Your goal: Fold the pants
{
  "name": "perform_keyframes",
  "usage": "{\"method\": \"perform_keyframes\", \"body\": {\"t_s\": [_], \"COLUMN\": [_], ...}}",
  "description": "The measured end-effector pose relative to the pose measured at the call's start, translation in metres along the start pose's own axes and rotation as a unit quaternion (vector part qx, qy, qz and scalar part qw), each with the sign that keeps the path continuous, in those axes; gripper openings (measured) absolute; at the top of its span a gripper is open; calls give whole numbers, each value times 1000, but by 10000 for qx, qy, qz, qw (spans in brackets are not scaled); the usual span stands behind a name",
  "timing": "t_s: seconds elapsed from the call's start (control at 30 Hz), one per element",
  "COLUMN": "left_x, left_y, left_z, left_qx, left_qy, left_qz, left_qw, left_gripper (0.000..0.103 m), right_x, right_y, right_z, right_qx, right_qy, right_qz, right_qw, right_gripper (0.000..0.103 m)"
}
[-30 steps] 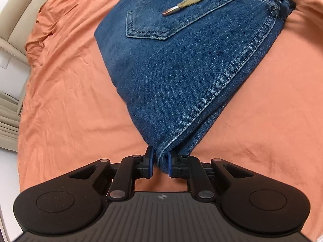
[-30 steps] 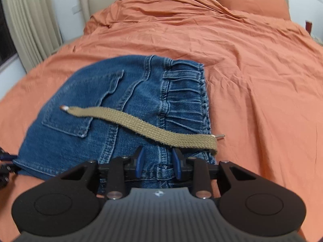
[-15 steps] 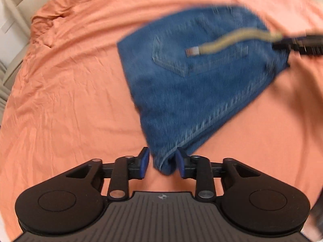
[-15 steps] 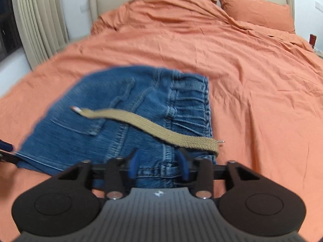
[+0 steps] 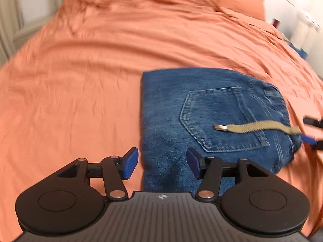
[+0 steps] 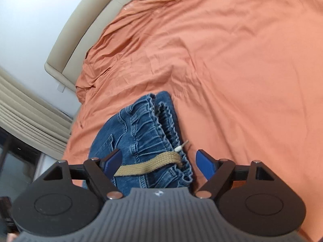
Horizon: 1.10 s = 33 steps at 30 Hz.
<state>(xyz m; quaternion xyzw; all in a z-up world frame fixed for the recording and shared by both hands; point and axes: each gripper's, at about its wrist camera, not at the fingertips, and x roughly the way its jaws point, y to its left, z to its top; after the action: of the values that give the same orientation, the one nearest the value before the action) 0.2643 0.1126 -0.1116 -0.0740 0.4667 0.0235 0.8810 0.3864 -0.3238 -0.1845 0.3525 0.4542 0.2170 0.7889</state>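
While both sets of jaws are opening, nothing is gripped by the left gripper [image 5: 162, 165] or right gripper [image 6: 159, 164]. Folded jeans [image 5: 201, 121] are seen lying flat on the orange bedsheet [image 5: 80, 80], a tan drawstring [image 5: 258, 126] draped across them.

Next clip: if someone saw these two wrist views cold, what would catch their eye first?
The folded blue jeans stand out, a dark block lying on the orange bedsheet that fills both views. A tan drawstring with a metal tip trails across the back pocket. Low in each view, the left gripper and the right gripper have their blue-padded jaws opening, the pads clear of the denim.
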Motion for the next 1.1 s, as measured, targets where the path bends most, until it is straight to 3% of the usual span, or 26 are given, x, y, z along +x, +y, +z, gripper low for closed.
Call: {"method": "perform_keyframes", "body": {"t_s": [0.2, 0.53, 0.67, 0.9, 1.1], "left_x": [25, 59, 72, 82, 80], "left_y": [28, 48, 51, 62, 60], "left_z": [3, 22, 24, 25, 29], "left_qx": [-821, -1045, -964, -996, -912], "left_qy": [126, 189, 311, 428, 480], "left_qz": [-569, -963, -1073, -1407, -1582], "left_qw": [9949, 9897, 9890, 9841, 9820], "left_gripper": [65, 66, 66, 64, 43], "right_x": [31, 61, 70, 81, 83], "right_y": [-9, -20, -28, -31, -29], "right_z": [5, 24, 34, 44, 45], "right_qx": [165, 111, 235, 206, 26], "right_qy": [320, 651, 746, 931, 991], "right_qz": [-6, 153, 279, 424, 525], "right_qw": [9994, 9977, 9965, 9945, 9937], "right_gripper": [76, 71, 62, 61, 46]}}
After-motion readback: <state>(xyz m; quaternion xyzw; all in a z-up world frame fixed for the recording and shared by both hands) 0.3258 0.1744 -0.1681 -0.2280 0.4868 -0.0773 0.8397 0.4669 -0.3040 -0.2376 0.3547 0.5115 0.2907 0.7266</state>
